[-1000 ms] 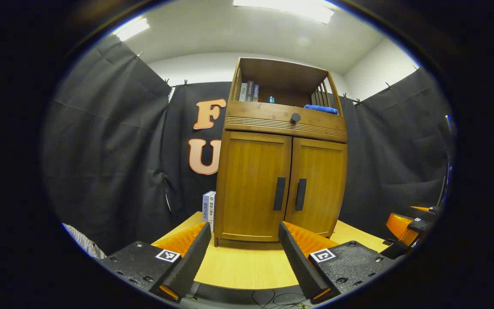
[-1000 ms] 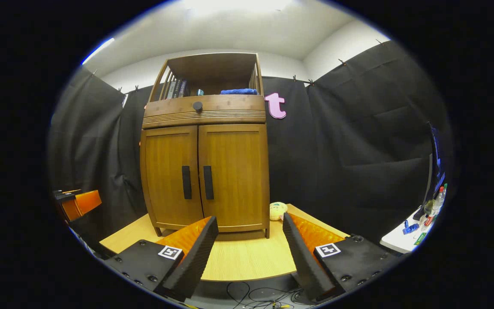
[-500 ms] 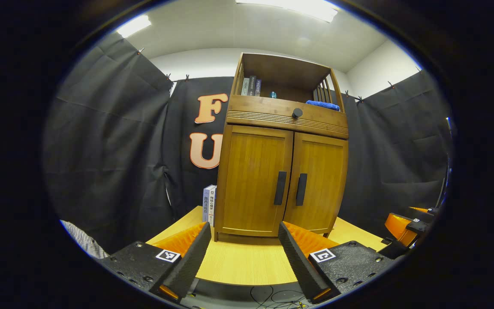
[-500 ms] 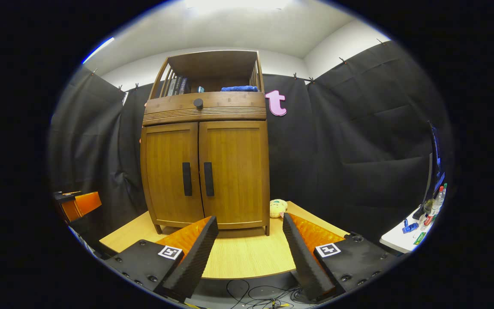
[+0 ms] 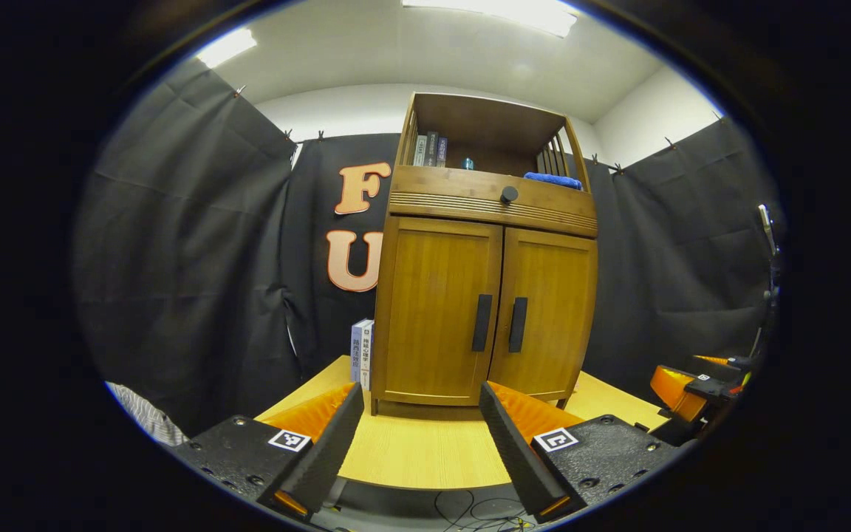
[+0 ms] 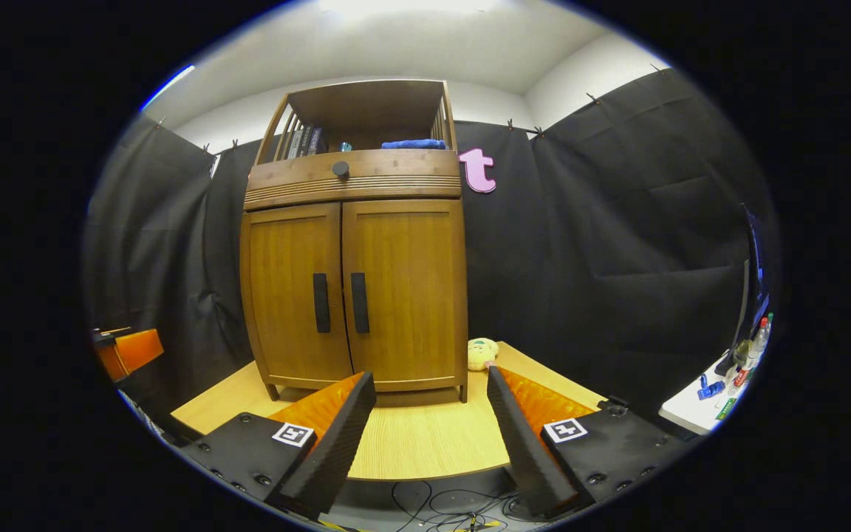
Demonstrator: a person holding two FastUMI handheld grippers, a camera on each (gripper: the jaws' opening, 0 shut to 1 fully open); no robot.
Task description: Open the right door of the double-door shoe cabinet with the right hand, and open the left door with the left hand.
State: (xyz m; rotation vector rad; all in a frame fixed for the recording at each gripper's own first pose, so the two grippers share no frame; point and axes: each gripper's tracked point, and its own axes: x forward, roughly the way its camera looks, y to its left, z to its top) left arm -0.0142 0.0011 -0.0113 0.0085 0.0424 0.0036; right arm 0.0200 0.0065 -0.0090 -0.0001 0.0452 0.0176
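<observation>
Pale woodgrain tabletop bears a closed bamboo cabinet; 2 ridged tools gape, ungrasping.

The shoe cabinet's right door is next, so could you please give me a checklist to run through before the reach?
1. Both doors shut: right door and left door sit flush. Ok.
2. Right handle unobstructed: ok.
3. Right hand-held gripper open and empty: ok.
4. Right hand-held gripper at the handle: not ok, it sits back over the table edge.
5. Door's swing path clear: cannot tell; a plush toy lies by the cabinet's right corner.
6. Left hand-held gripper open, away from the left handle: ok.
</observation>
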